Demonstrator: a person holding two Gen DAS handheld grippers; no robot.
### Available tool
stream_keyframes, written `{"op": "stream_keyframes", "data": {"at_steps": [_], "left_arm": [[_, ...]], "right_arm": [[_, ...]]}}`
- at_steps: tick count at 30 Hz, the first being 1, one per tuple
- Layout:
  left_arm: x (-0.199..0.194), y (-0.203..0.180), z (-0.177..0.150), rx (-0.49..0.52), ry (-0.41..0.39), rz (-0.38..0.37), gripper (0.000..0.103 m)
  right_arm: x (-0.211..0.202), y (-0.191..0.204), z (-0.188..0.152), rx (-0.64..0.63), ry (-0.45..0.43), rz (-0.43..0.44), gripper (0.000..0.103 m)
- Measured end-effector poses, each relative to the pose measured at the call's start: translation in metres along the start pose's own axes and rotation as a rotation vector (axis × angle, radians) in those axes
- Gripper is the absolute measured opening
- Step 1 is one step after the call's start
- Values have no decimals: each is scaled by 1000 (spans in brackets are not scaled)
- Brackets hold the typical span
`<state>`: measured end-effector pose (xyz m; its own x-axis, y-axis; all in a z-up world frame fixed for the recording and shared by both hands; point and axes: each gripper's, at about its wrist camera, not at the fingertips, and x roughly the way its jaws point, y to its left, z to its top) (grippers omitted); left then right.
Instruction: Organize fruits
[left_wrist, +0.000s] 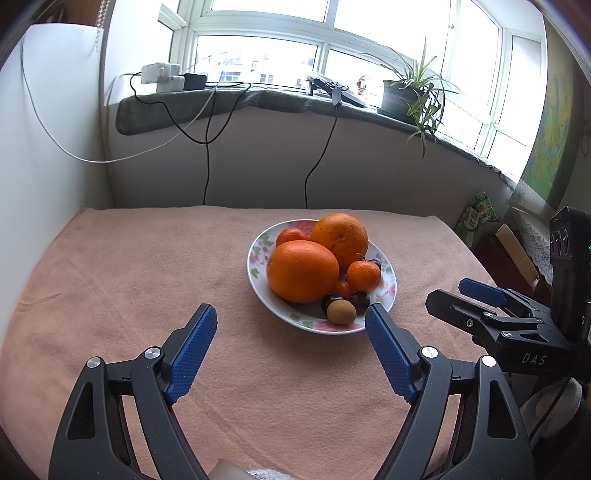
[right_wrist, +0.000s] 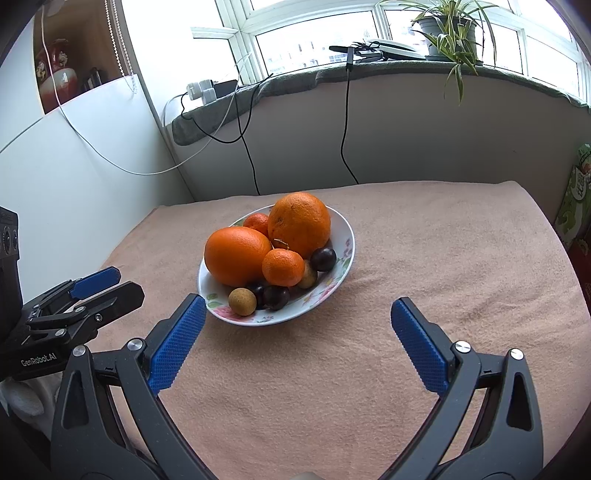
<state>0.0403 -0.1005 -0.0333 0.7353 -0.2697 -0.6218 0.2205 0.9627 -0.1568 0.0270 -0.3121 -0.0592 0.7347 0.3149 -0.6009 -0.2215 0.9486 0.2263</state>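
Note:
A white floral plate (left_wrist: 258, 273) (right_wrist: 343, 236) sits mid-table and holds the fruit. Two large oranges (left_wrist: 302, 271) (right_wrist: 236, 255) fill its middle, with small mandarins (left_wrist: 363, 275) (right_wrist: 282, 267), dark plums (left_wrist: 360, 300) (right_wrist: 323, 259) and a tan longan (left_wrist: 341, 312) (right_wrist: 242, 301) at the near rim. My left gripper (left_wrist: 291, 314) is open and empty, just short of the plate's near edge. My right gripper (right_wrist: 299, 304) is open and empty, near the plate's front right; it also shows in the left wrist view (left_wrist: 480, 291).
A pink towel (left_wrist: 147, 280) (right_wrist: 443, 258) covers the table. White walls stand behind and to the left. A windowsill holds a potted plant (left_wrist: 413, 92) (right_wrist: 448, 33), chargers and hanging cables (left_wrist: 207, 147). Boxes (left_wrist: 480, 218) stand off the table's right edge.

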Motion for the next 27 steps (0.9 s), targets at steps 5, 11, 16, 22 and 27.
{"op": "stream_keyframes", "data": {"at_steps": [5, 11, 16, 22, 27], "left_arm": [[0, 0, 0, 0, 0, -2, 83], [-1, 0, 1, 6, -2, -5, 83], [-1, 0, 0, 7, -2, -4, 83], [-1, -1, 0, 5, -2, -3, 83], [0, -1, 0, 9, -3, 0, 83]], "right_arm": [[0, 0, 0, 2, 1, -1, 102], [0, 1, 0, 2, 3, -1, 102], [0, 1, 0, 3, 3, 0, 102], [0, 1, -2, 2, 4, -1, 102], [1, 0, -1, 3, 5, -1, 102]]}}
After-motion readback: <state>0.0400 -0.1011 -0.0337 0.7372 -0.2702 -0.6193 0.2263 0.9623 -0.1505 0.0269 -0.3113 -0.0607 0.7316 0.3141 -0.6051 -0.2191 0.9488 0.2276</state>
